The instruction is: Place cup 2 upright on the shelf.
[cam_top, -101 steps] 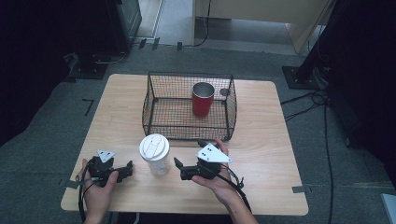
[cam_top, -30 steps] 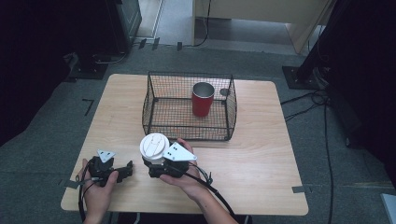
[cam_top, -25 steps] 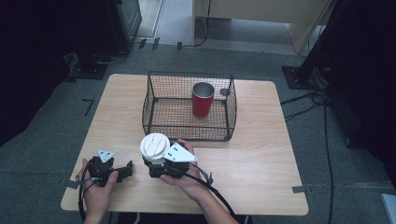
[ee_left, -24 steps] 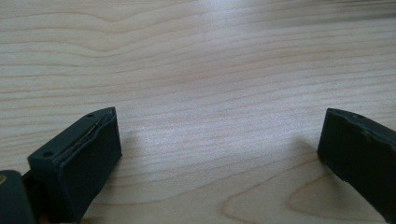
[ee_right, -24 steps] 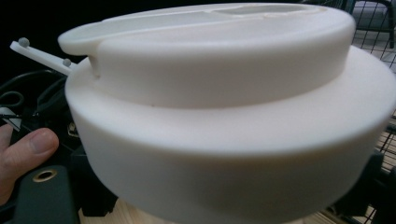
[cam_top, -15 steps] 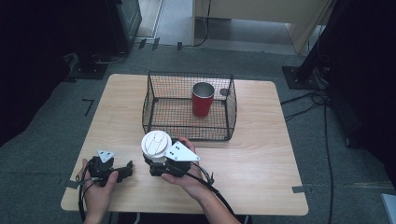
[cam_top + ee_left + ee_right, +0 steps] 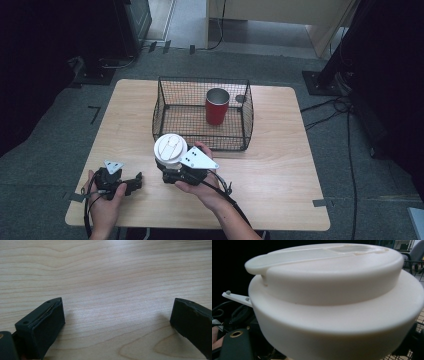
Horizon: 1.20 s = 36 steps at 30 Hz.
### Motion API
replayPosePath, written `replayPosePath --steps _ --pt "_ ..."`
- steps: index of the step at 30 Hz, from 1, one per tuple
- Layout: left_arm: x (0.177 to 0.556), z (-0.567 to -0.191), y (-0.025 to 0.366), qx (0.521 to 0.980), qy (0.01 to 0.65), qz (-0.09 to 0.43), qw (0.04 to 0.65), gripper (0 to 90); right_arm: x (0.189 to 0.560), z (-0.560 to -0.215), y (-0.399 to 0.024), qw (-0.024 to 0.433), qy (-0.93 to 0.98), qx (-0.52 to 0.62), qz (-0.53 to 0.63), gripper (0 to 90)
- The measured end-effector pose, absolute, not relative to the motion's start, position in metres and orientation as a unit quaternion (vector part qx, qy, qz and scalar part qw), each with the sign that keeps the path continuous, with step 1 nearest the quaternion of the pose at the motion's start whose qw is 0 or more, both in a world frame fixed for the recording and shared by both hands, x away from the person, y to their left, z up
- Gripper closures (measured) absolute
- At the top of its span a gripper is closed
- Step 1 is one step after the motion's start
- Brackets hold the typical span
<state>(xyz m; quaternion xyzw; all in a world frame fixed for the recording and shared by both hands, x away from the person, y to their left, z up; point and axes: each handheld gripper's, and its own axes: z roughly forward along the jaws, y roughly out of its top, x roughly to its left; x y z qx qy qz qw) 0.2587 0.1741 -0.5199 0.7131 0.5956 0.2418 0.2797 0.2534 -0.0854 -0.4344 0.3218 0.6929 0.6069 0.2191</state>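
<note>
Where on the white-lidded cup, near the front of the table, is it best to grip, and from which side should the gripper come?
Probably the cup wall just under its white lid, approached level from the side. The cup stands upright and the lid's rim juts out past the wall, so it should stop a slip. The right gripper is already shut on it there.

The high view looks forward and down over the whole tabletop (image 7: 280, 165). The left gripper view skims bare wood at close range. The right gripper view presses against the white cup lid (image 7: 332, 290), also seen from above (image 7: 170, 147).
</note>
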Motion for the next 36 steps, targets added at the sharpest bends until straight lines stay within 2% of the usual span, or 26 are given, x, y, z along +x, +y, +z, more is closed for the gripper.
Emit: replayPosePath --steps 36 --pt "0.259 -0.520 0.174 0.713 0.595 0.241 0.281 0.2 0.275 -0.385 -0.099 0.274 0.660 0.317 0.624 15.9"
